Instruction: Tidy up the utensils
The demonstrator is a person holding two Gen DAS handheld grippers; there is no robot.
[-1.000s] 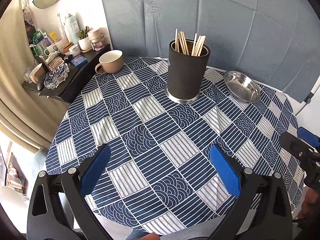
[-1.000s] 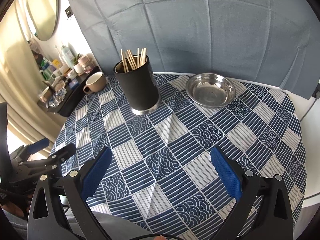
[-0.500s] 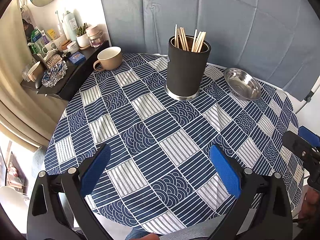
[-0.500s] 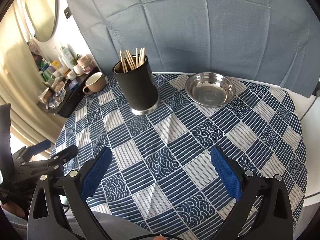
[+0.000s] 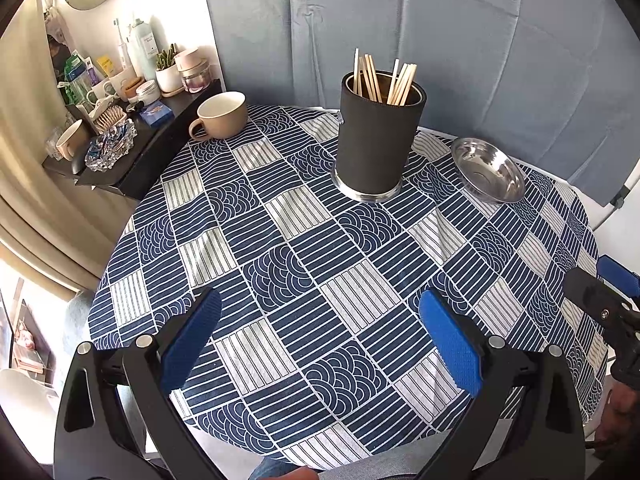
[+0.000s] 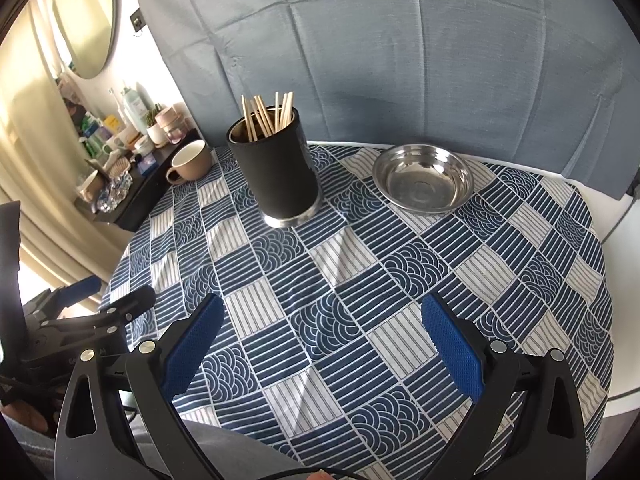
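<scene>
Standing chopsticks (image 5: 382, 80) upright in holder (image 5: 376, 140); both grippers' jaws wide, empty.

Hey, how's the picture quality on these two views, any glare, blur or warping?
Left wrist view: sharp, daylight blown out at the lower left, fisheye bends the table edge. Right wrist view: sharp too, soft sheen on the steel dish, corners vignetted black.

I'm in a lived-in home room: ahead of my tool a round table in a patterned blue cloth (image 5: 280, 248), to my left a dark shelf (image 5: 168, 140) crowded with toiletries (image 5: 140, 44), curtains (image 5: 28, 160), an oval mirror (image 6: 84, 16).
</scene>
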